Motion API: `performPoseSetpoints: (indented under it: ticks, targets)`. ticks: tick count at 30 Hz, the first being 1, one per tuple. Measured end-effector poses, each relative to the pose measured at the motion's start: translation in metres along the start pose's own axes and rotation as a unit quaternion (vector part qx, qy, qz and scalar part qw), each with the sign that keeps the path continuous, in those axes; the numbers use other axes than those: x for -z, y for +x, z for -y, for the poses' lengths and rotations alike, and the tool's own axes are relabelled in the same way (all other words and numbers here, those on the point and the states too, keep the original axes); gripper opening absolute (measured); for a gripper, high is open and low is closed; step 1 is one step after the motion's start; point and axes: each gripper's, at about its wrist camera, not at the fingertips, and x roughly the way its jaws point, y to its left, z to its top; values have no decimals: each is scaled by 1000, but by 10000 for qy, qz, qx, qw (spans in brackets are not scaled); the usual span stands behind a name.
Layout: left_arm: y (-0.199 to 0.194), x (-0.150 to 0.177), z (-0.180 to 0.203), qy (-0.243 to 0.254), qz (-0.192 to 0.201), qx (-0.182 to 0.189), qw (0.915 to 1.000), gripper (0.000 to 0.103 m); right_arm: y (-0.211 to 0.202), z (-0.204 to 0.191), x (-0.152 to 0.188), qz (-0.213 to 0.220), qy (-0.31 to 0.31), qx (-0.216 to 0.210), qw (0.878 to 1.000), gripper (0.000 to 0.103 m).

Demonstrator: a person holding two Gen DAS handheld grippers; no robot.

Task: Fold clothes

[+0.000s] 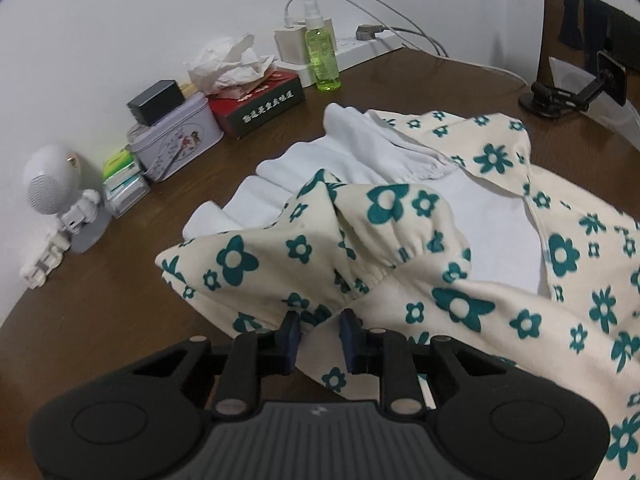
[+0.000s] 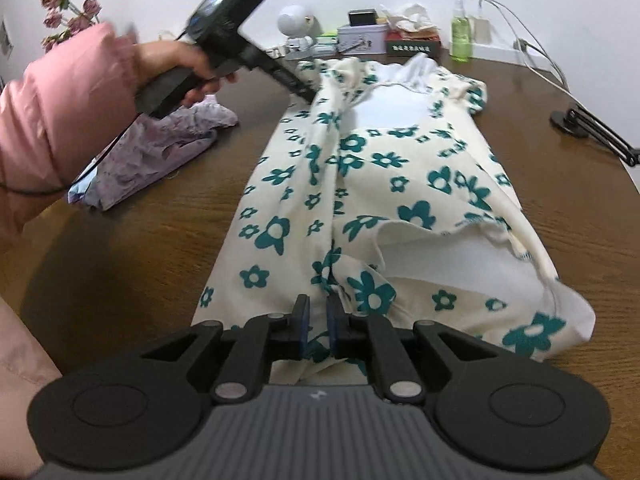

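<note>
A cream garment with teal flowers lies lengthwise on the brown table, its white lining showing. In the left wrist view the same garment is bunched at its elastic waistband. My left gripper is shut on the waistband edge, cloth pinched between its blue pads. From the right wrist view, that left gripper is held by a hand in a pink sleeve at the garment's far left. My right gripper is shut on the garment's near hem, lifting a fold of it.
A lilac garment lies crumpled at the left. Along the wall stand a white astronaut lamp, a tin, a red tissue box, a green spray bottle and a power strip with cables. A black clamp stand sits at the right.
</note>
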Motion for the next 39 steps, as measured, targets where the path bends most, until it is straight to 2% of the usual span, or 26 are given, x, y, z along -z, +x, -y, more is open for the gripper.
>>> performPoseSetpoints:
  ticks: [5,8,10,12,15,18,23,25,31,34,36,39]
  targets:
    - [-21,13,8,69,113,-64,9999,18,-2,3,3,-57,-23,72,10000,8]
    - [-34,21,13,110,181,-103,9997,24,-5,2,4,-54,11,88,9999,10]
    - [-42,26,17,138,226,-128,9996,31,-10,2,4,-13,102,27,9999,20]
    - [-51,31,21,168,279,-146,9994,34,-20,-1,3,144,54,-11,9999,39]
    - [-74,40,32,264,491,-33,9984,39,-31,-12,0,401,-263,280,9985,42]
    - [-96,50,44,363,695,75,9969,40,-32,-14,-5,479,-299,471,9973,42]
    - [-110,73,56,442,754,90,9961,40,-29,-27,-7,494,-321,26,9983,42]
    - [-114,80,57,364,799,77,9961,41,-19,-36,-9,440,-302,17,9986,43]
    - [-120,92,51,-3,904,49,9959,41,20,-63,-7,-31,-607,532,9967,43]
    - [-122,102,49,-38,850,33,9964,42,19,-72,-2,-137,-1038,703,9920,38]
    - [-123,107,45,-84,807,-12,9967,42,12,-68,1,-308,-1088,679,9913,34]
    - [-123,116,41,-130,693,-102,9975,42,0,-57,5,-529,-1127,689,9898,34]
